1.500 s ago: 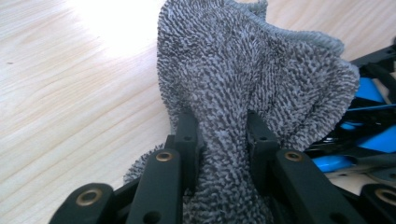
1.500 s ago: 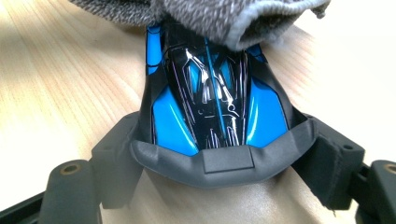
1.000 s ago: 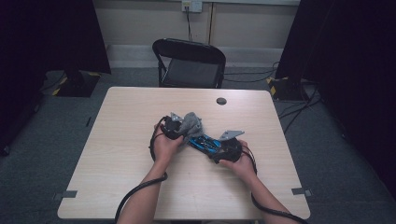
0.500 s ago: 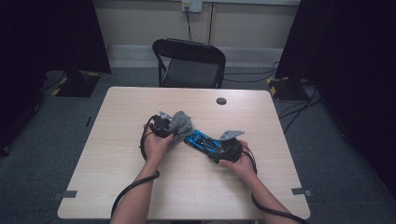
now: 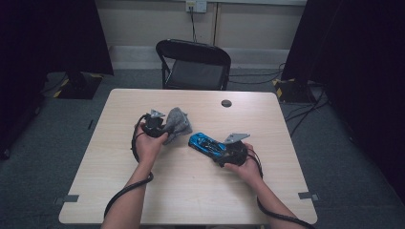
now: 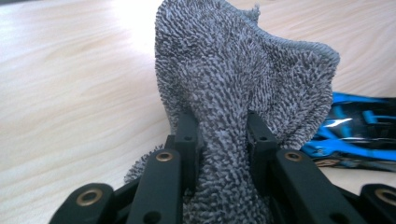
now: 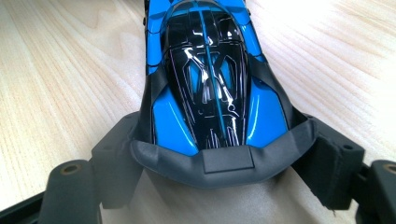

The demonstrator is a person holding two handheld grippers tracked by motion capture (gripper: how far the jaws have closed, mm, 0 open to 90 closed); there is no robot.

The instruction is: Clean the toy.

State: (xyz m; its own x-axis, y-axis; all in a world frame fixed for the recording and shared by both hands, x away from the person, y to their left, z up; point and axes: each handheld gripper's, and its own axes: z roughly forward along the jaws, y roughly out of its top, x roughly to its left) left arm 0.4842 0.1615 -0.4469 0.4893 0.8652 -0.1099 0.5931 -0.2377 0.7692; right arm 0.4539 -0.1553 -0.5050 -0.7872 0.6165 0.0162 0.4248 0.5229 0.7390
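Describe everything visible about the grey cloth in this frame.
The grey cloth is a small piece of looped, terry-like fabric, rough and nubby, with no visible marks or print. It is bunched rather than spread: the left gripper is shut on a fold of it, and the rest stands up above the jaws in a loose crumpled peak. In the high view it sits over the light wooden table, just left of the blue toy car, apart from it there.

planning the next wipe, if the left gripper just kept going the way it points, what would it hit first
The left gripper is shut on the grey cloth, so the cloth leads. Straight ahead lies bare table; the blue toy car sits off to one side, so it would probably be missed, though depth is unclear.
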